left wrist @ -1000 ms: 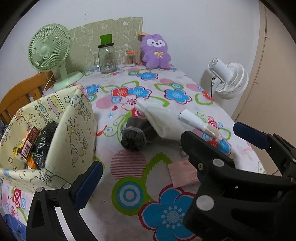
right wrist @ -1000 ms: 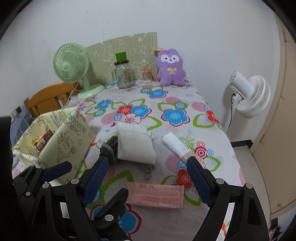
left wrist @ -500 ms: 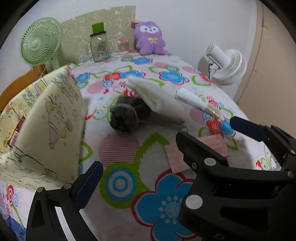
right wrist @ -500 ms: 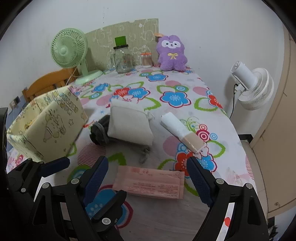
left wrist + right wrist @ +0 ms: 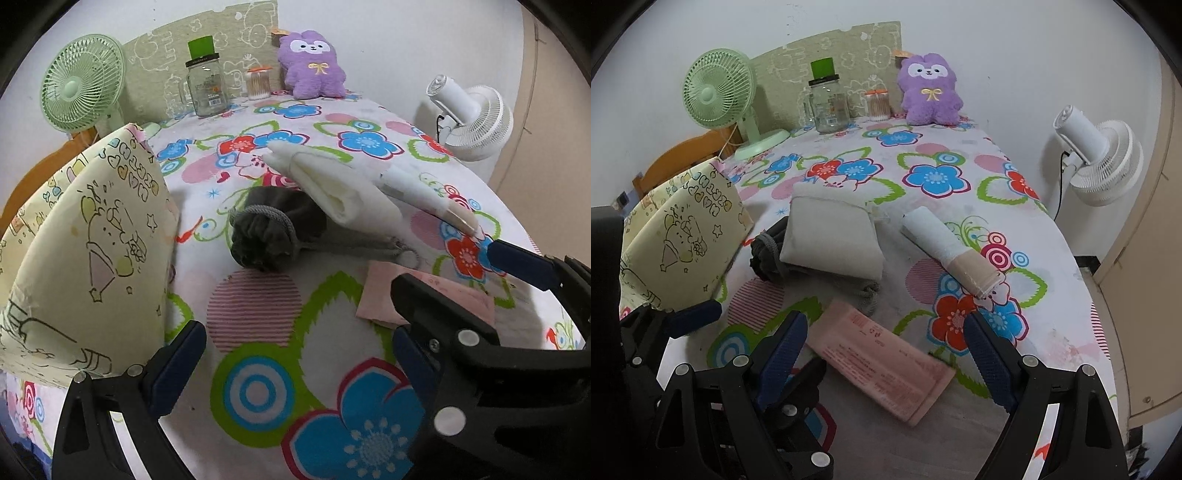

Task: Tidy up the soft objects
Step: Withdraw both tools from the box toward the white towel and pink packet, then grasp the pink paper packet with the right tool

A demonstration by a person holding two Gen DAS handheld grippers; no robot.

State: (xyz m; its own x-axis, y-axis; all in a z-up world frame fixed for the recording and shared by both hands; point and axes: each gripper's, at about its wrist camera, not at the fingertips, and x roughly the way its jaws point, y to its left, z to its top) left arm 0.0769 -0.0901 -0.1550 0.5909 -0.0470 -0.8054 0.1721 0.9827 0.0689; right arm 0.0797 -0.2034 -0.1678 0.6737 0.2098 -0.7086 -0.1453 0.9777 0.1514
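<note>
On the flowered tablecloth [image 5: 923, 155] lie a cream folded cloth [image 5: 831, 236] [image 5: 343, 188], a grey drawstring pouch [image 5: 768, 254] [image 5: 266, 236] partly under it, a white roll with a beige band [image 5: 949, 247] [image 5: 424, 195] and a pink packet [image 5: 882, 362] [image 5: 376, 295]. A yellow cartoon-print bag [image 5: 92, 251] [image 5: 683, 243] stands at the left. My right gripper [image 5: 884, 349] hangs open over the pink packet, apart from it. My left gripper [image 5: 295, 362] is open and empty beside the bag, short of the grey pouch. A purple plush [image 5: 931, 90] [image 5: 312, 70] sits at the far wall.
At the back stand a green desk fan [image 5: 718, 92], a glass jar [image 5: 827, 107] and a cotton swab tub [image 5: 877, 105]. A white fan [image 5: 1097, 158] stands off the table's right edge. A wooden chair [image 5: 683, 155] is behind the bag. The two grippers overlap closely.
Both grippers have sunk toward the table and tipped further down. The pink packet now lies between the right fingers in view. Neither gripper's opening has changed.
</note>
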